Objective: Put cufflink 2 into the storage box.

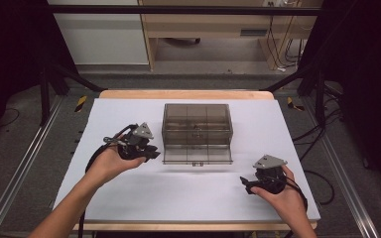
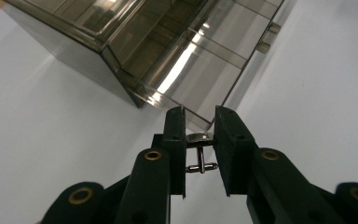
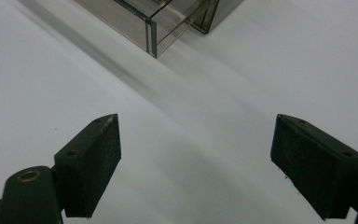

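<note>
Grey floor [image 1: 30, 163] surrounds the white-covered counter [image 1: 129, 198] with a wooden edge. Black frame posts [image 1: 44, 84] stand at both sides. Beyond the counter's far edge: a white wall panel [image 1: 104, 39] and light wooden furniture [image 1: 203, 25], with black cables [image 1: 278, 44] hanging at its right.

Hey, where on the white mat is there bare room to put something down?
The mat is bare along the near edge between the left hand-held gripper and the right hand-held gripper, along the far strip behind the smoky compartment box, and on both sides of the box. It is tight only in front of the box, where its lid lies folded open.
</note>
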Motion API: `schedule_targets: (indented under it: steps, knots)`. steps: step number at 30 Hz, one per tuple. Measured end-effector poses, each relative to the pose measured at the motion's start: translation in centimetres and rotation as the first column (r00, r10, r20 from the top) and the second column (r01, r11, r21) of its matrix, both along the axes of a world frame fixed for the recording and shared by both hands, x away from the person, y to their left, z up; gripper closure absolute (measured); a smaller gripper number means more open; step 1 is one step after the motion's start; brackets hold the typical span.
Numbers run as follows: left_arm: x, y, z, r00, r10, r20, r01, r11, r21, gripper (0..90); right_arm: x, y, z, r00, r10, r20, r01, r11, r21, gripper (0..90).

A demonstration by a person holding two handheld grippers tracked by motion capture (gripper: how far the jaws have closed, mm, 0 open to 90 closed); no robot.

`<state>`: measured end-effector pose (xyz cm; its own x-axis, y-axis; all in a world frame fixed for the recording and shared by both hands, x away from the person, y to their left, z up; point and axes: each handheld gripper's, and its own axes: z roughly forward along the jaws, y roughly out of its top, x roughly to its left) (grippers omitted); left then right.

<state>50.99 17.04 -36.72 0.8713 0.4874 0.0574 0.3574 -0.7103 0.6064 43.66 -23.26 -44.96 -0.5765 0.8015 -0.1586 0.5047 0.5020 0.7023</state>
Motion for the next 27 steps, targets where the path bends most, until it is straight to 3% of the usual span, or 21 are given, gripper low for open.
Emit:
schedule_targets:
  steps: [12,27]
  knots:
    - [1.2,-2.3,0.1,0.9993,-0.037,0.005,0.037,0.9993,0.001,74.7,-0.2,-0.3,-0.1,1.0000,-0.002,-0.002,0.002,1.0000,0.001,16.3]
    - [1.6,-5.5,-0.1,0.9966,-0.081,0.009,0.081,0.9966,-0.010,74.7,-0.2,-0.6,-0.1,1.0000,-0.005,-0.009,0.005,1.0000,-0.002,16.2]
